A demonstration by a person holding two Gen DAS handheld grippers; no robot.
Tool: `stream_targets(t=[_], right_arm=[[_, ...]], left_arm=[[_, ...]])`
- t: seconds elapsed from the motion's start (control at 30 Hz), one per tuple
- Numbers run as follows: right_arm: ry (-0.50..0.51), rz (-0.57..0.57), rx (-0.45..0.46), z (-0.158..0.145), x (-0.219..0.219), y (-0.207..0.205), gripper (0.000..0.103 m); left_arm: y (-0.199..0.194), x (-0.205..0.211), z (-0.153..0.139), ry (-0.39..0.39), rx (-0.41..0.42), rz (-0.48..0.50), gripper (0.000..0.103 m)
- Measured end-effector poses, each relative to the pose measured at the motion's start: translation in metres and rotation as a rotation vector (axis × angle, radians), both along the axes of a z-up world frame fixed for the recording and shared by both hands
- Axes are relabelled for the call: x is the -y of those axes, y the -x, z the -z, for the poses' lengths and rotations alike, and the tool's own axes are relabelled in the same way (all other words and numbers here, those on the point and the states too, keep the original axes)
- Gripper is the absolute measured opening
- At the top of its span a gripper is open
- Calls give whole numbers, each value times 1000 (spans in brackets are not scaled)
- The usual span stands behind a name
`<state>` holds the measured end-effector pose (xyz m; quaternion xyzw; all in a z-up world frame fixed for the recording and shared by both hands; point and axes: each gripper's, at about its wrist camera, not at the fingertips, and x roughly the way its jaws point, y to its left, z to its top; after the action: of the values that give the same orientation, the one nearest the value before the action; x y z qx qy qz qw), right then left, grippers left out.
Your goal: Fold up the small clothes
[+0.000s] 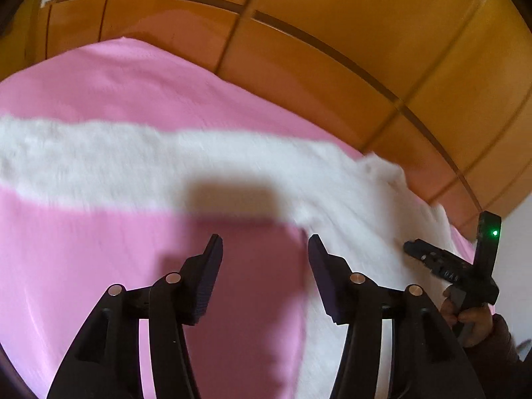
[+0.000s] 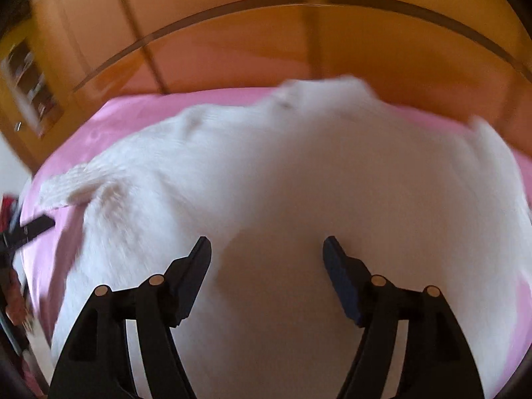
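While both tools (image 1: 265, 247) (image 2: 267, 249) agape: one sweater (image 2: 299, 173).

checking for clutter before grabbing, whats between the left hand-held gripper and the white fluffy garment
Only bare pink sheet, shaded by a shadow, lies between the open left hand-held gripper and the white garment, as the left wrist view shows.

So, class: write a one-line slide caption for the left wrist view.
Open left gripper hovers over a pink sheet beside a fluffy white garment.

Two close wrist views, perhaps downward-tilted, sharing white garment (image 1: 199, 163) on pink sheet (image 2: 139, 109)
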<state>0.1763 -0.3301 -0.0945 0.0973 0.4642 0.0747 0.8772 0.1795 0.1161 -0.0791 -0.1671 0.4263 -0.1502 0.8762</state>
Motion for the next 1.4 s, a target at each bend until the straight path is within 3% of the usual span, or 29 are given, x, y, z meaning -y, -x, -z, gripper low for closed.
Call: stream_targets(t=[0.27,0.4,0.5,0.63,0.67,0.73,0.8,0.87,0.9,0.93,1.0,1.17,1.27,1.4], right_arm=[[-138,371,10,-18,141,126,71],[-209,642,14,-10,212,167,57],[-140,795,31,-12,261,184,55],[-60,780,44,-19,283,166,56],[-51,759,42,-19,284,160,56],[-20,716,14,-15,283,139,69],[37,687,-41,-9,280,114,69],[111,685,-82,3,277,95,52],[124,699,-95,5,284,92,24],[119,718,-98,5,290,91,14],[101,760,-51,-4,302,96,5],[27,907,103,-31,348,139,6],[-30,983,71,-12,386,156,5],[-162,1035,-6,22,407,174,6]], left_arm=[[64,67,-4,-49,48,104,52],[72,104,9,-107,26,164,52],[74,127,19,-165,22,206,53],[75,147,31,-282,45,214,56],[73,147,31,-291,49,212,59],[69,148,33,-291,48,197,61],[67,150,35,-294,49,180,63],[65,154,36,-297,51,173,65],[64,155,37,-303,53,171,65],[65,155,38,-305,54,170,65],[63,154,39,-307,53,173,67],[66,153,39,-299,46,172,67],[65,153,40,-295,41,170,68],[66,154,40,-298,35,170,68]])
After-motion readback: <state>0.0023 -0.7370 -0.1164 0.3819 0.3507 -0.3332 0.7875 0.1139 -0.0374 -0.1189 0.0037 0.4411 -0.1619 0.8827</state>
